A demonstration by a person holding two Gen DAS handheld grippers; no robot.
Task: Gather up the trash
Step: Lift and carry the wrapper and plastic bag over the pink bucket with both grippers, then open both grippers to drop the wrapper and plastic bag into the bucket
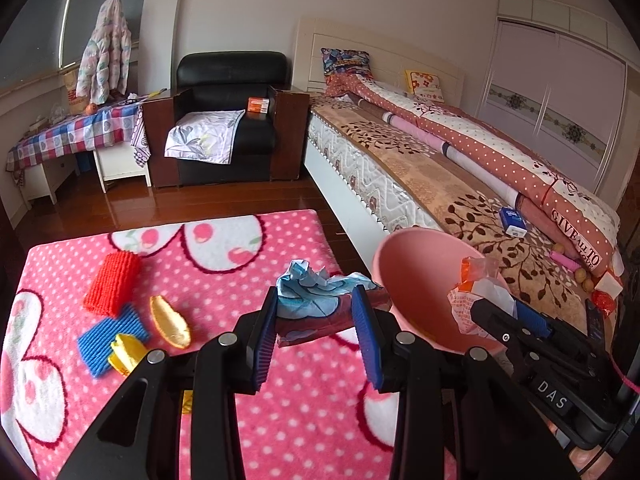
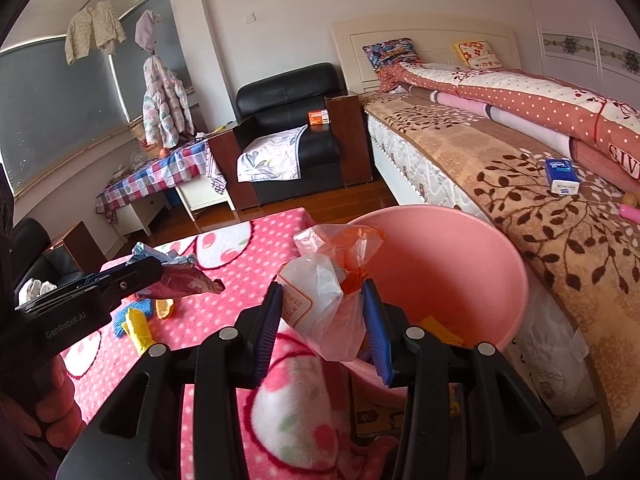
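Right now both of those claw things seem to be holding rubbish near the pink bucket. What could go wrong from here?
The right gripper pinches a thin plastic bag at the pink bucket's rim, not clearly over the opening; let go now, it might drop on the pink blanket. The left gripper holds crumpled paper and a wrapper together, so one could slip out. The two grippers are close and might bump.

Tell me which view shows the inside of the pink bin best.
The right wrist view: the pink bin opens toward the camera, with something yellow at its bottom. The left wrist view shows it tilted at the right, partly hidden by the plastic bag in the right gripper.
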